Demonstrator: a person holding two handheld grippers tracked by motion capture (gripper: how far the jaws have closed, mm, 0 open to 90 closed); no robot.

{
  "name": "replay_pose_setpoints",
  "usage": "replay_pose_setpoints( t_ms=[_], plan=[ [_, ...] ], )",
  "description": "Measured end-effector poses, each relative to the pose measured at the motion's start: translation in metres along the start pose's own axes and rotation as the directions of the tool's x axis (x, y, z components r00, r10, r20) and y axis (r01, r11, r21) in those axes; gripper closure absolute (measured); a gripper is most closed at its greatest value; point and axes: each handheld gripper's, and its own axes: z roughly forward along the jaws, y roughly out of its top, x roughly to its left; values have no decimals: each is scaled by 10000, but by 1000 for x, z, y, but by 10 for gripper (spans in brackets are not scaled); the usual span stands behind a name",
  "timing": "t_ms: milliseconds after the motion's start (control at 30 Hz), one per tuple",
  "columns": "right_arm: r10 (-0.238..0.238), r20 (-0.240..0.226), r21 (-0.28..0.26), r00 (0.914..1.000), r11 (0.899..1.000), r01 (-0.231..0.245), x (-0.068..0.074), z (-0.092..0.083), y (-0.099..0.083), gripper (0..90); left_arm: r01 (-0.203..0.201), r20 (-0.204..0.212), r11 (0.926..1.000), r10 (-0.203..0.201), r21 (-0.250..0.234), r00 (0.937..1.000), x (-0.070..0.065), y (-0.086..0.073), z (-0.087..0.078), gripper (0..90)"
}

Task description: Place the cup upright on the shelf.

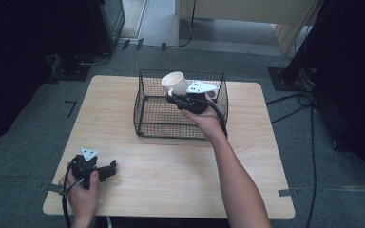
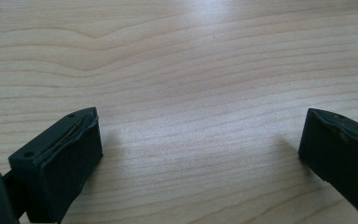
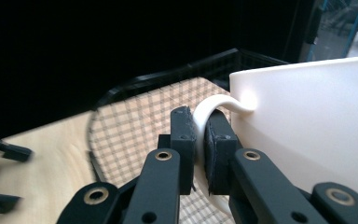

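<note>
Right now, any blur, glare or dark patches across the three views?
High view: dim, black at both sides, table evenly lit. Left gripper view: soft glare at top of the wood, jaws slightly soft. Right gripper view: black background, left edge smeared, white mug bright, its handle sharp in the right gripper.

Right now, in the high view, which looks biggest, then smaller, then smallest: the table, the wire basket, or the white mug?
1. wooden table, by far the largest.
2. black wire basket, which sits on it.
3. white mug, smallest, held by its handle in the right gripper over the basket.
</note>
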Motion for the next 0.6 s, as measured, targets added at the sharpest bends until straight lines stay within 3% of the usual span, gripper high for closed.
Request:
replay_pose_setpoints(
  t_ms=[200,400,600],
  plan=[
    [-276,-139,171,9995,9995,278,-18,13,-5,843,-11,20,10000,11,-2,10000,0,0,0,0],
    [-606,-473,775,9970,9949,641,-32,25,-16,840,-12,19,10000,12,-23,10000,0,0,0,0],
    [-157,-1386,1169,9902,9926,321,-38,32,-24,836,-17,19,10000,17,-25,10000,0,0,0,0]
  ],
)
